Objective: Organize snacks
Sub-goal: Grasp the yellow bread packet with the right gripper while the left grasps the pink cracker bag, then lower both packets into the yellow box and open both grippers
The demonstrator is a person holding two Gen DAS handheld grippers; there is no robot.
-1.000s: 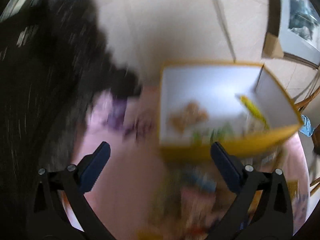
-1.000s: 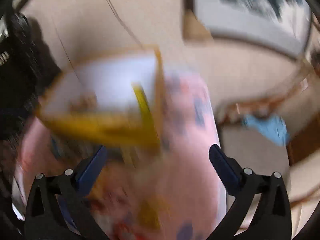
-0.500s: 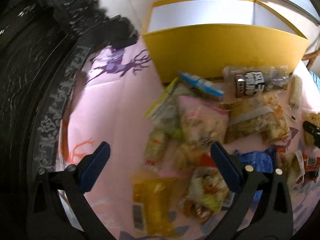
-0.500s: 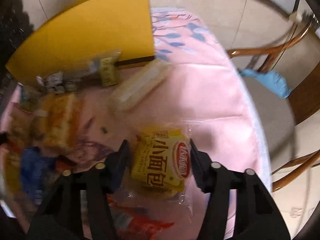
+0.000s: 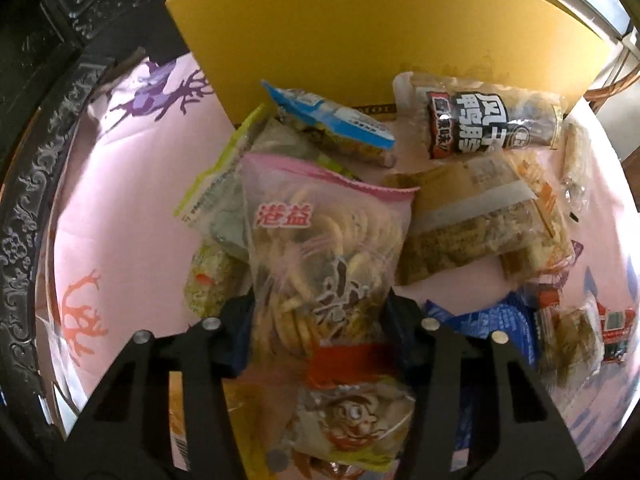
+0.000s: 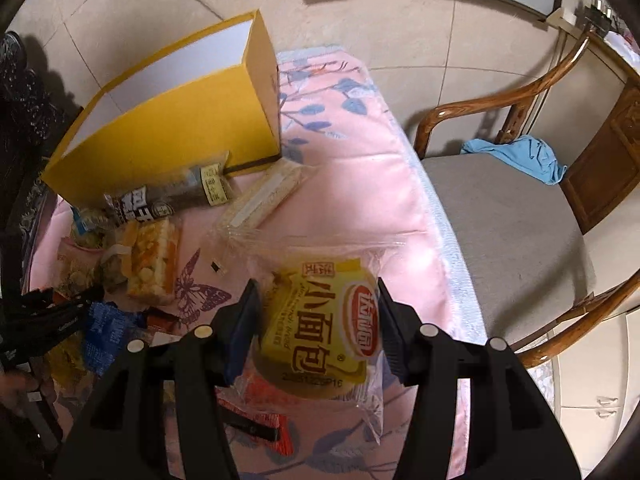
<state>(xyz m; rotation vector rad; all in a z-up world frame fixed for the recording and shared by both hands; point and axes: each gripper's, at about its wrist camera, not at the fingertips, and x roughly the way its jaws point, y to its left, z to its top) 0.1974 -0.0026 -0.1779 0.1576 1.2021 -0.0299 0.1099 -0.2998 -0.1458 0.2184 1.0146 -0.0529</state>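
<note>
Snack packets lie heaped on a pink tablecloth (image 5: 120,220) in front of a yellow box (image 5: 360,40). My left gripper (image 5: 318,312) points steeply down into the heap. Its jaws are closing on a clear, pink-topped bag of biscuits (image 5: 320,240), and both pads touch the bag's lower end. In the right wrist view my right gripper (image 6: 318,312) is shut on a yellow packet of small bread (image 6: 320,332) near the table's right edge. The yellow box (image 6: 168,136) stands open-topped at the far left, its inside hidden.
Around the biscuit bag lie a black-labelled packet (image 5: 480,124), a blue-and-white packet (image 5: 332,120), a cartoon-printed packet (image 5: 352,420) and a blue packet (image 5: 492,328). A wooden chair (image 6: 500,220) with a blue cloth (image 6: 520,156) stands to the right of the table.
My left gripper has sunk onto the heap and narrowed from wide open around the biscuit bag. My right gripper closed on the yellow bread packet earlier and keeps its hold.
</note>
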